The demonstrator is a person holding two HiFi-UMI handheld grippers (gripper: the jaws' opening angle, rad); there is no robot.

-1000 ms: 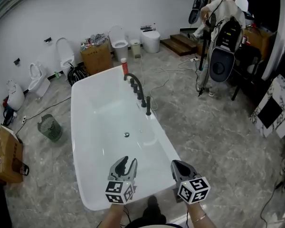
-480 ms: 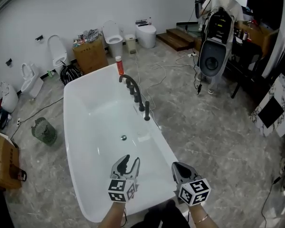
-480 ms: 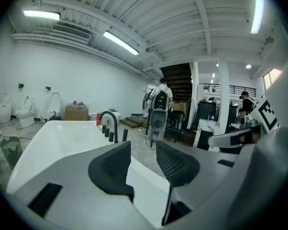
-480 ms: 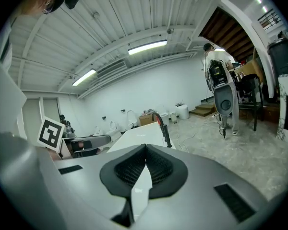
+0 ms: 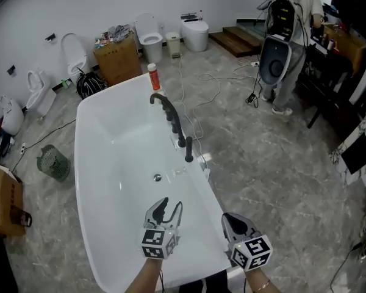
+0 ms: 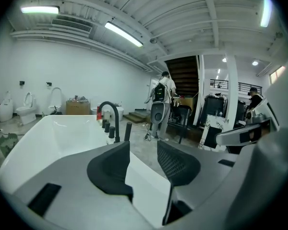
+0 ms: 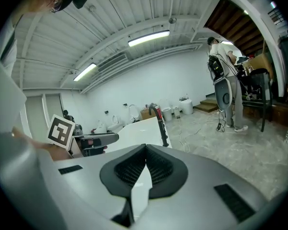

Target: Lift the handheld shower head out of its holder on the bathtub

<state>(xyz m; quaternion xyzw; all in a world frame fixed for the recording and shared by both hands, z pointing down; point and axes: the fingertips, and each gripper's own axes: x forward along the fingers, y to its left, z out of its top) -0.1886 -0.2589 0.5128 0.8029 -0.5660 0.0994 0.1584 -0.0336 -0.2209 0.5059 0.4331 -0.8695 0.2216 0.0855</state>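
The handheld shower head [image 5: 188,149] is a short black stick that stands upright in its holder on the right rim of the white bathtub [image 5: 94,163]. Just behind it come black knobs and the arched black faucet [image 5: 165,104]. My left gripper [image 5: 165,209] hovers over the tub's near end, well short of the shower head; its jaws are opening and hold nothing. My right gripper [image 5: 233,223] is beside it over the near right rim, shut with the tips touching, empty. The left gripper view shows the shower head [image 6: 128,130] ahead, and it appears in the right gripper view as well [image 7: 163,131].
A red bottle [image 5: 152,77] stands on the tub's far rim. Toilets [image 5: 150,43], a cardboard box [image 5: 117,60] and a wire basket [image 5: 53,162] lie beyond and to the left. Cables [image 5: 198,96] cross the floor to the right. A person [image 5: 291,23] stands at the far right.
Both grippers have moved forward along the tub and sunk lower, and the fittings on the rim are nearer. The left jaws stand wider apart than before.
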